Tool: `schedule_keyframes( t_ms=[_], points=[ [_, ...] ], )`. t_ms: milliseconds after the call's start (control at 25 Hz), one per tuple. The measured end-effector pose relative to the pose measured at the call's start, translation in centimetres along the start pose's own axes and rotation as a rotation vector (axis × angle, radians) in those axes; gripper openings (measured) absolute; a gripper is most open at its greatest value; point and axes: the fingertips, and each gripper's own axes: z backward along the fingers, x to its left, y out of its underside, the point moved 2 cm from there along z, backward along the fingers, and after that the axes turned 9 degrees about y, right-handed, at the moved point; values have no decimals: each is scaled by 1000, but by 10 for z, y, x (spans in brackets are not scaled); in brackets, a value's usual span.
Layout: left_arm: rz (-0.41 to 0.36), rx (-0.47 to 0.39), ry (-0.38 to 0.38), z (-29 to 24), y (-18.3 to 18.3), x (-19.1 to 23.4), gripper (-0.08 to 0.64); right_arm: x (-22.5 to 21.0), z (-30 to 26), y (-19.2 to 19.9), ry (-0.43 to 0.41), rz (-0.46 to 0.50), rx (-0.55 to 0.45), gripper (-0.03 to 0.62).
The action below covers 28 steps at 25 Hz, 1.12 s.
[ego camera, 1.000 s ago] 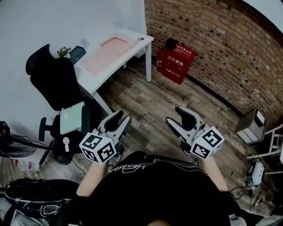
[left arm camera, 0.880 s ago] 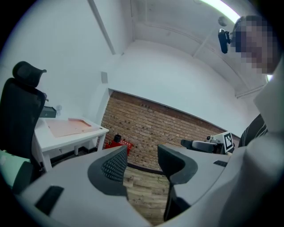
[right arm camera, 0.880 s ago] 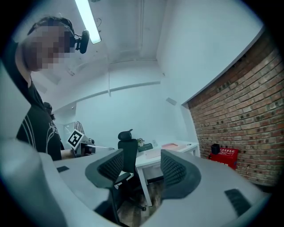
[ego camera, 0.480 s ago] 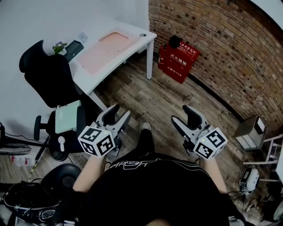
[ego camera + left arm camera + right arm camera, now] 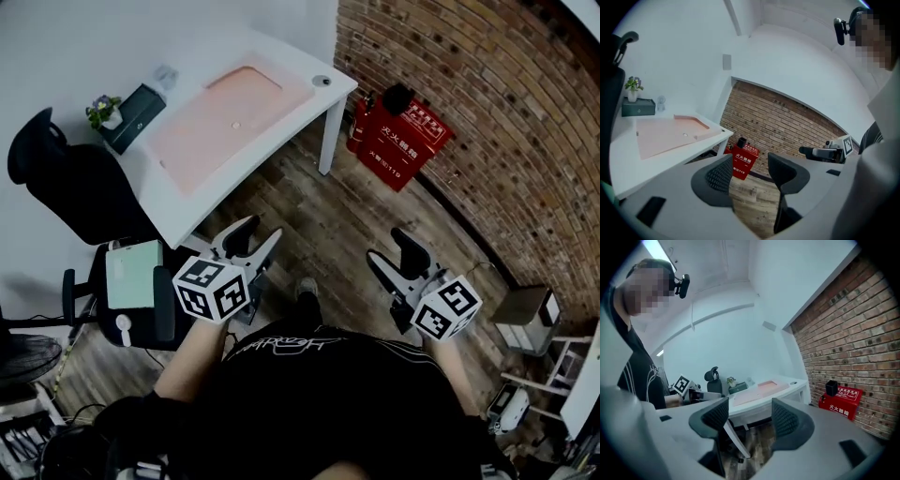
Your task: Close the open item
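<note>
You are holding your left gripper (image 5: 255, 236) and right gripper (image 5: 392, 251) spread and empty over the floor, well apart from the desk (image 5: 309, 103). No open item is showing plainly. The box (image 5: 133, 101) there is too small to judge, so you are needing a closer look.

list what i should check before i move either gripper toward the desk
1. Left gripper free: ok, jaws apart, nothing between them.
2. Right gripper free: ok, jaws apart, nothing between them.
3. Open item found: cannot tell, nothing on the white desk or its pink mat plainly reads as open.
4. Grippers at the desk: not ok, both hang over the wood floor, short of the desk edge.
5. Black chair out of the way: ok, it stands left of the left gripper, not between it and the desk.
</note>
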Motion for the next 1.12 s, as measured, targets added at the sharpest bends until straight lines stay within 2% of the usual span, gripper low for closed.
schedule_keyframes(
  t_ms=[280,440,640,800,960,1120],
  points=[
    [12,-24,-54,-53,-62,93,238,-49,-121,-54,-45,65,29,284],
    [16,-16,-79,-65,-80,124,238,-71,-173,-74,-67,81,36,284],
    [35,-35,-152,-70,-92,153,238,-97,-233,-83,-111,116,80,285],
    [73,-60,-246,-76,-101,177,238,-124,-293,-92,-164,138,125,285],
    [113,-141,-389,-71,-117,196,238,-140,-357,-102,-258,184,181,288],
    [151,-184,-501,-71,-127,212,238,-152,-418,-102,-313,217,243,310]
  ],
)
